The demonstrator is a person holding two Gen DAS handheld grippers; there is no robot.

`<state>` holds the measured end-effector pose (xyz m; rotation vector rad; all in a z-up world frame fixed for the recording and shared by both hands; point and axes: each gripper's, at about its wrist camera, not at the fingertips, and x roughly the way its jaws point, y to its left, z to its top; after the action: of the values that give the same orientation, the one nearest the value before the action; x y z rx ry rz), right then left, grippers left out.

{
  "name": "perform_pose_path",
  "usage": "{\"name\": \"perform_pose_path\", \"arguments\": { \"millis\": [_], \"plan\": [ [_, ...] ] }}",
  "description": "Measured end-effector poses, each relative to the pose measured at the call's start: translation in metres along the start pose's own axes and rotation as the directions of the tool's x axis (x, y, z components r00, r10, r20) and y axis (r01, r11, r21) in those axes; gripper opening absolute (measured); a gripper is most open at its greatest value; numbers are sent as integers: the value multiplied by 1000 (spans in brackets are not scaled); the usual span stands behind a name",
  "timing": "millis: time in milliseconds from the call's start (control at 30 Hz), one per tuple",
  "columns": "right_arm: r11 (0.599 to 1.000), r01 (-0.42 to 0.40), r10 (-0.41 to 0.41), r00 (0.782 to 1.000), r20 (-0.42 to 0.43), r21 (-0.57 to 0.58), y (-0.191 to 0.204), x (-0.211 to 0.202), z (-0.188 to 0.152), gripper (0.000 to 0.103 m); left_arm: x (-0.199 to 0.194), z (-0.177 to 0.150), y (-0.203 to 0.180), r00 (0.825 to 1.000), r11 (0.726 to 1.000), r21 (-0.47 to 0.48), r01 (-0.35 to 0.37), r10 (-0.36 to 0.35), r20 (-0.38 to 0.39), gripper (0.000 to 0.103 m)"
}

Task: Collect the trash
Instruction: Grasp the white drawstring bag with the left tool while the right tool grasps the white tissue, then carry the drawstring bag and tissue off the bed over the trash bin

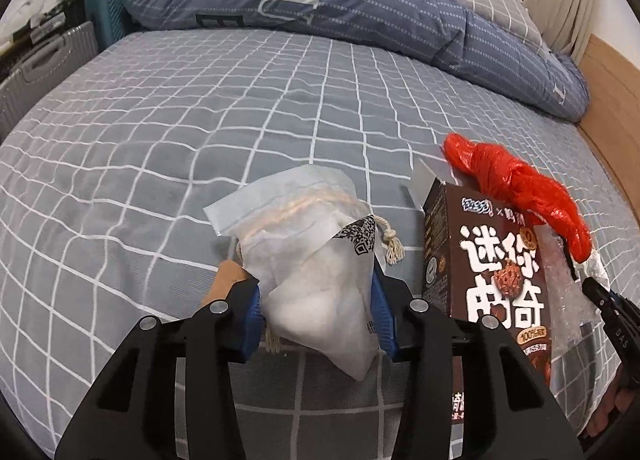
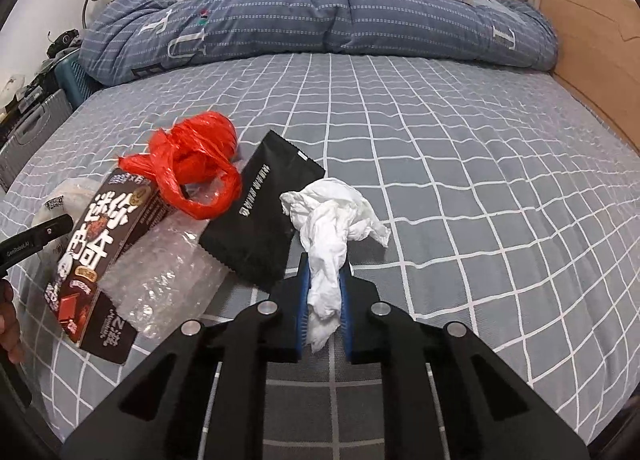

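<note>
grey checked bedsheet (image 2: pixel 460 164) carries the trash pile. left gripper (image 1: pixel 316 300) is clamped on a white translucent pouch (image 1: pixel 316 260) with a drawstring, just beside the brown cookie box (image 1: pixel 492 272). right gripper (image 2: pixel 324 300) is clamped on a crumpled white tissue (image 2: pixel 332 220). red plastic bag (image 2: pixel 196 168) rests against the box, bubble wrap (image 2: pixel 168 276) and black sachet (image 2: pixel 264 216). blue quilt (image 2: pixel 320 16) lies well apart.

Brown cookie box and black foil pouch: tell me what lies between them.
In the right wrist view, crumpled bubble wrap fills the gap between the brown cookie box and the black foil pouch.
</note>
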<state>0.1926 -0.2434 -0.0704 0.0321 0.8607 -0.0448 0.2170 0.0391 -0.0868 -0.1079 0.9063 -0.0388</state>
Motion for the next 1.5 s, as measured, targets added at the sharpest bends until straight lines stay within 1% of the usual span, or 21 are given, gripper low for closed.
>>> {"name": "perform_pose_path", "arguments": {
  "millis": [400, 633, 833, 1100, 1267, 1500],
  "plan": [
    [999, 4, -2, 999, 53, -37, 9, -41, 11, 12, -39, 10, -6, 999, 1000, 22, 2, -3, 39, 43],
    [998, -5, 11, 995, 96, -58, 18, -72, 8, 12, -66, 3, -6, 998, 1000, 29, 2, -4, 68, 43],
    [998, -25, 32, 992, 119, -59, 22, -96, -3, 12, -93, -13, -11, 996, 999, 39, 14, -18, 89, 43],
    [997, -50, 57, 989, 134, -57, 31, -127, -22, 12, -130, -45, -13, 993, 999, 39, 31, -35, 112, 43],
    [996, -51, 60, 988, 145, -66, 38, -142, -34, 12, -140, -63, -14, 993, 999, 47, 28, -33, 110, 42],
    [995, -73, 82, 988, 133, -69, 48, -156, -53, 12, -158, -89, -11, 993, 998, 41, 40, -44, 106, 41]
  ]
}}
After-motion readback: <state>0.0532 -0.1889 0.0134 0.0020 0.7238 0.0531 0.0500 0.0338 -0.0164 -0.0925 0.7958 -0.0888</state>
